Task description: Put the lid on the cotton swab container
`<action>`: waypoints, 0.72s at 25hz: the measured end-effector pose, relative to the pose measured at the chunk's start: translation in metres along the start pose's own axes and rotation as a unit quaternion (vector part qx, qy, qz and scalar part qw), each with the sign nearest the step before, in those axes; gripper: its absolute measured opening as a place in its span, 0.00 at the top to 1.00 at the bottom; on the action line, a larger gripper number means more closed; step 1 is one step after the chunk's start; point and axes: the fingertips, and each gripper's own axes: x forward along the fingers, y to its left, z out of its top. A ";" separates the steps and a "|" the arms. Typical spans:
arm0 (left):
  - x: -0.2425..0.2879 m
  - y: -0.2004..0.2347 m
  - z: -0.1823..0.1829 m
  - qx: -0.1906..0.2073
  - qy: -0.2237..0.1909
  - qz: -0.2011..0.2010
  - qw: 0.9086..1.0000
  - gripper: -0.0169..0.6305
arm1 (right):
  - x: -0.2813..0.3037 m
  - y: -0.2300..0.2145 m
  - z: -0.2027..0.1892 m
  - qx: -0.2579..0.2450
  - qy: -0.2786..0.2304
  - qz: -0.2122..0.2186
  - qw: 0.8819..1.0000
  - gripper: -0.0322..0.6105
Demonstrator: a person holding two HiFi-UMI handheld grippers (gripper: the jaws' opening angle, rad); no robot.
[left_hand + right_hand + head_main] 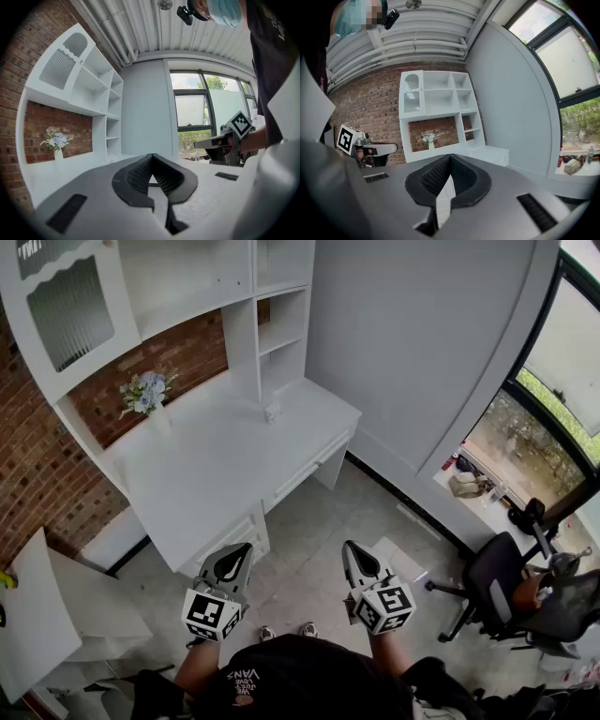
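Nearest: left gripper [236, 557] and right gripper [356, 557], side by side and held about level over the floor [309, 521]. They are short of the white desk [216, 474]. Both jaw pairs are clenched tip to tip, with nothing between them in either gripper view.

Landmark = desk. Its front edge lies ahead of both grippers. The left gripper is just off the desk's near corner; the right is further out over bare floor.

Far side of desk: one small pale object [272, 412] sits at the back, against the shelf unit [267, 343]. It is well apart from the vase of flowers [145, 395]. It is probably the cotton swab container, but it is too small to be sure. Lid not distinguishable; long axis not readable.

Judgement: the target lies straight ahead, across the whole desk top, slightly nearer the left gripper's line. The approach comes first.
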 end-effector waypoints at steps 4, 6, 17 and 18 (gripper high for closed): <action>0.007 -0.007 0.001 -0.001 -0.001 0.002 1.000 0.96 | -0.001 -0.006 0.000 0.003 0.001 0.010 1.000 0.95; 0.012 -0.011 0.000 0.000 0.000 0.001 1.000 0.96 | -0.001 -0.009 0.001 0.000 -0.001 0.022 1.000 0.95; 0.041 -0.045 -0.013 -0.018 0.009 0.006 1.000 0.96 | -0.006 -0.028 -0.007 -0.004 -0.007 0.080 0.997 0.83; 0.044 -0.048 -0.014 -0.020 0.008 0.008 1.000 0.95 | -0.006 -0.032 -0.009 -0.005 -0.005 0.082 0.997 0.79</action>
